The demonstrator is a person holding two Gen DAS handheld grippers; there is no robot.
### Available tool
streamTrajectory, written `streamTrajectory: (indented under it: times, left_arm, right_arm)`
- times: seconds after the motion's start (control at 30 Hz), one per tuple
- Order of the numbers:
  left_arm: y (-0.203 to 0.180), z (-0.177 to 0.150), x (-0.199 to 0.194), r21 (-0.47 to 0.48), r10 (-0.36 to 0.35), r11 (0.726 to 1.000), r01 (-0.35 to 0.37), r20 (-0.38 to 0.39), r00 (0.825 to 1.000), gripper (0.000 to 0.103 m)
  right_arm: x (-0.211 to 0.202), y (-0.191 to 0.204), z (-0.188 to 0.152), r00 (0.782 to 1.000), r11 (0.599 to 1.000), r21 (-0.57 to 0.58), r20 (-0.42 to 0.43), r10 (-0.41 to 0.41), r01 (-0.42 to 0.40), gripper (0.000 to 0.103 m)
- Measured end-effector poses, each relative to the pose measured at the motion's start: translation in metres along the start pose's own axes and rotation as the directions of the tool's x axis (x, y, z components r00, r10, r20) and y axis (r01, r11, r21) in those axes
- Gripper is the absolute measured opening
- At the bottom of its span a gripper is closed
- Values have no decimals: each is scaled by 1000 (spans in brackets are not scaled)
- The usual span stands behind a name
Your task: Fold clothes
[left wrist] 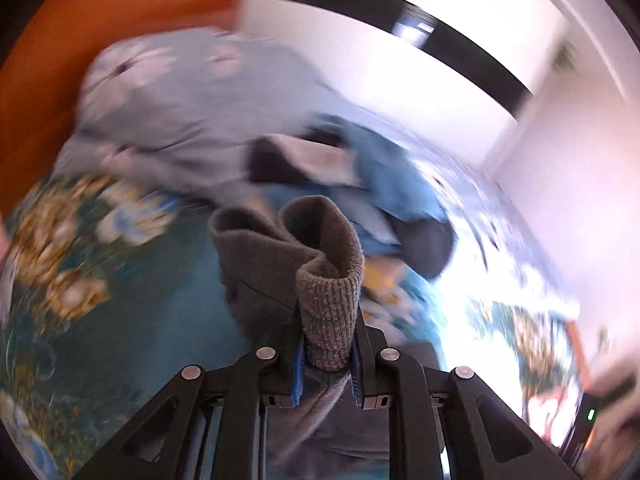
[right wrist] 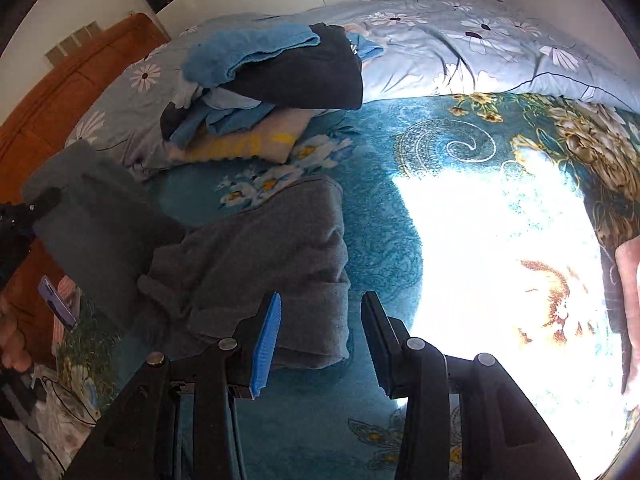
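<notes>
- My left gripper (left wrist: 326, 368) is clenched on the ribbed cuff of a grey sweater (left wrist: 280, 256); the knit is pinched between the two blue pads and stands up past my fingertips.
- In the left wrist view the cuff's long axis runs straight away from me along the fingers, its open end curling over at the far tip. Everything behind it is blurred.
- My right gripper (right wrist: 320, 340) is released: its two fingers stand apart with bare bedspread between them, and they grip nothing.
- The grey sweater (right wrist: 256, 248) lies bunched on the teal floral bedspread (right wrist: 380, 208), just ahead and to the left of my right fingers. Its hem edge is just beside the blue pad (right wrist: 266, 344); I cannot tell whether they touch.
- One part of the sweater rises off the bed toward the left edge of the right wrist view, so the garment's long axis runs from the heap near my right fingers up and leftward.
- I see no container; the nearest thing is a pile of clothes (right wrist: 276, 76) farther back, resting on a pale cushion (right wrist: 240, 144). In it I count two blue pieces and one dark one, though the folds may hide more.
- Behind the pile lies one light blue quilt (right wrist: 480, 48) with white flowers, spread along the far side of the bed.
- A wooden headboard (right wrist: 60, 112) stands at the left.
</notes>
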State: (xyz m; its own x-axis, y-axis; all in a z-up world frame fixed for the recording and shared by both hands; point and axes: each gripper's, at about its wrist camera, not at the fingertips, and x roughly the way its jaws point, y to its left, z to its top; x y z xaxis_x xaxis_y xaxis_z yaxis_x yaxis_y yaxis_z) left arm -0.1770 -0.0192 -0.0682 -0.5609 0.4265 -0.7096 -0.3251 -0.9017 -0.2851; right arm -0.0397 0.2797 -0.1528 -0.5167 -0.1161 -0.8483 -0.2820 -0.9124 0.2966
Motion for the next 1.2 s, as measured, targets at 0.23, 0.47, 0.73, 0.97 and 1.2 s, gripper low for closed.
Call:
streamTrajectory:
  times: [0.23,0.47,0.73,0.97,1.2]
  left_arm:
    - [-98,-61,82,291,44,956,21,-214,976,20]
    - [-134,-100,127,392,132,920,17,-349,928,33]
    - [-132,-98,105,254,-38,951,175,-466,884,61]
    - [-59,-65,55,151,58,988,-14,-293,954,68]
    - [22,-66,71,-57,173,977,-207,-367,914,68]
  right_arm:
    - [-8,-37,-4,1000,997,70,11,23,-23,43]
    - [-5,-70,-10,1000,989,148,-14,19,-16,43]
    - [-3,-51,0,996,991,98,-8,87,-86,43]
    - [31,-1,18,970,973,2,-81,231,-232,48]
    - [87,32,37,942,955,-41,-181,282,-294,49]
